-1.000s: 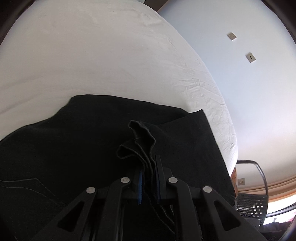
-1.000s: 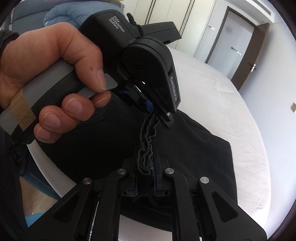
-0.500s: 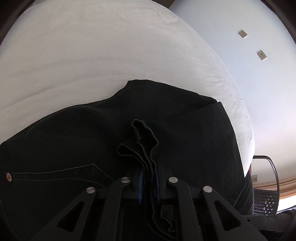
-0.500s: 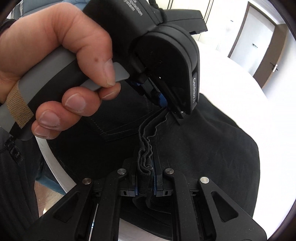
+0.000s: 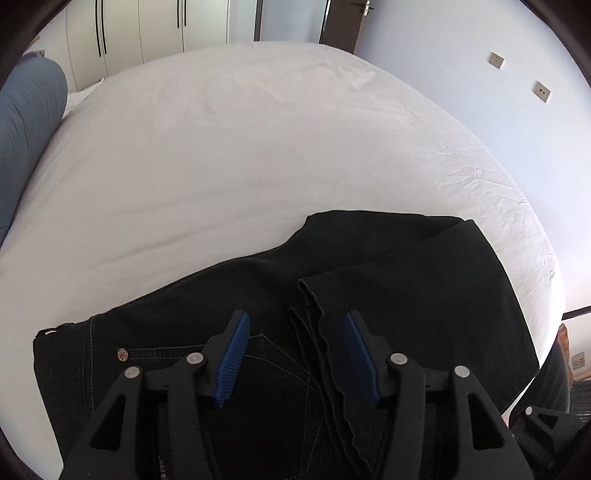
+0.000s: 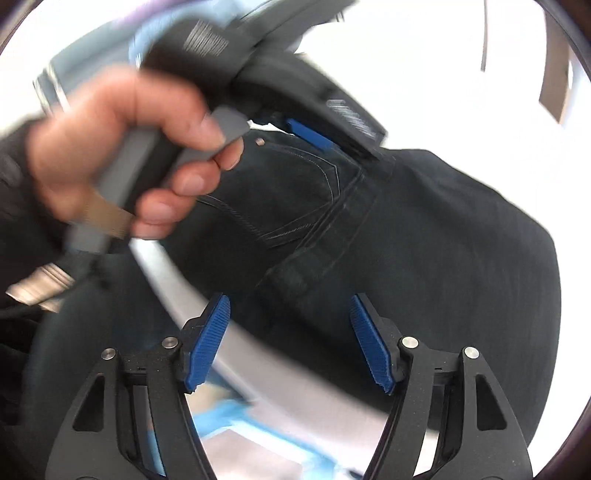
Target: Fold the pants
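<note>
Black pants (image 5: 388,280) lie folded at the near edge of the white bed (image 5: 240,155), with the leg hems (image 5: 314,314) laid over the back pocket area. My left gripper (image 5: 297,354) is open just above the hems, which lie loose between its blue pads. In the blurred right wrist view the pants (image 6: 424,240) lie flat and my right gripper (image 6: 290,339) is open above their near edge. The left gripper body (image 6: 295,85), held by a hand, hovers over the pocket.
A blue-grey pillow or duvet (image 5: 26,122) sits at the bed's far left. White wardrobes (image 5: 147,33) and a dark door stand behind the bed. A wall with sockets (image 5: 541,90) runs on the right. A chair edge (image 5: 576,391) shows at lower right.
Both grippers have opened and let go of the bunched hems, which now lie on the pants. Both grippers have pulled back and up a little.
</note>
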`<state>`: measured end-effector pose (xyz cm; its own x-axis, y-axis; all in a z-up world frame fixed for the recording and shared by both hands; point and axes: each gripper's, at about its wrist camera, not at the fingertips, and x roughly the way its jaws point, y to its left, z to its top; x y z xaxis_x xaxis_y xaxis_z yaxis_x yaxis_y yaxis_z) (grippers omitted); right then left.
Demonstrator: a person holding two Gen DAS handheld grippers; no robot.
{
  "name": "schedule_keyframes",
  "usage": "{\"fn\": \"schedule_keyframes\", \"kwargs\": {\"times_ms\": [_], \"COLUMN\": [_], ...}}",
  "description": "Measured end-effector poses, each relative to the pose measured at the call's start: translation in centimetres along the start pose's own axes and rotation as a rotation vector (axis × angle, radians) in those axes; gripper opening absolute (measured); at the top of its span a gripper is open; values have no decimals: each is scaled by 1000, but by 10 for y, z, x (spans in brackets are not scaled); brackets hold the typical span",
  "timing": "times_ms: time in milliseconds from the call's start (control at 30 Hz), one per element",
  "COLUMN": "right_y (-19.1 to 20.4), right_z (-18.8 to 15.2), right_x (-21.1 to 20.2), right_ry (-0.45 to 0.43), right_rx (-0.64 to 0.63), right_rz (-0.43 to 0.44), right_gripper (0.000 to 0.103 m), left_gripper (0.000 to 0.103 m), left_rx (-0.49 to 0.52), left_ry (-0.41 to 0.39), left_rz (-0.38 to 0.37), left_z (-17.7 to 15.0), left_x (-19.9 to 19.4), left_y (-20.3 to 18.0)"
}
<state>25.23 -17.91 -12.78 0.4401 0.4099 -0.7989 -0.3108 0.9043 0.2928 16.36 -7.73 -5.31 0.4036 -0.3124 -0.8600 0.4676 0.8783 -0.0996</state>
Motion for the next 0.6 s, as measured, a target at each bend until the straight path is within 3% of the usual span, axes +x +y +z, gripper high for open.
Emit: {"fn": "schedule_keyframes", "kwargs": {"times_ms": [67,133,167,267,367,433,500,567,600], "right_y": [-42,-98,-129,-210,-283,-331,-371,-408,-422], "right_z": [-5,-3,-3,4,25,45,58,61,69], "right_x": [-22,-33,-41,-57,-46,-22,0,32,38], "right_ry": [-7,-20,-40,-76,-85,-90,-101,-65,-30], "right_rx": [144,283,350,467,544,614,675,739,765], "right_rz": [103,186,223,311,383,461,463,528,518], "right_gripper": [58,38,36,35,35,35,35,35,35], "left_gripper": [56,56,56,56,56,57,59,59,59], "left_rx": [28,69,93,141,154,129,113,123,124], "left_ry": [-17,4,28,67,42,35,24,19,21], "left_rz": [14,8,9,56,120,135,152,171,173], "left_z": [-6,-17,-25,-46,-57,-62,-64,-66,-65], "left_x": [-2,6,12,25,24,26,31,33,34], "left_y": [-13,-27,-33,-46,-54,-54,-57,-60,-60]}}
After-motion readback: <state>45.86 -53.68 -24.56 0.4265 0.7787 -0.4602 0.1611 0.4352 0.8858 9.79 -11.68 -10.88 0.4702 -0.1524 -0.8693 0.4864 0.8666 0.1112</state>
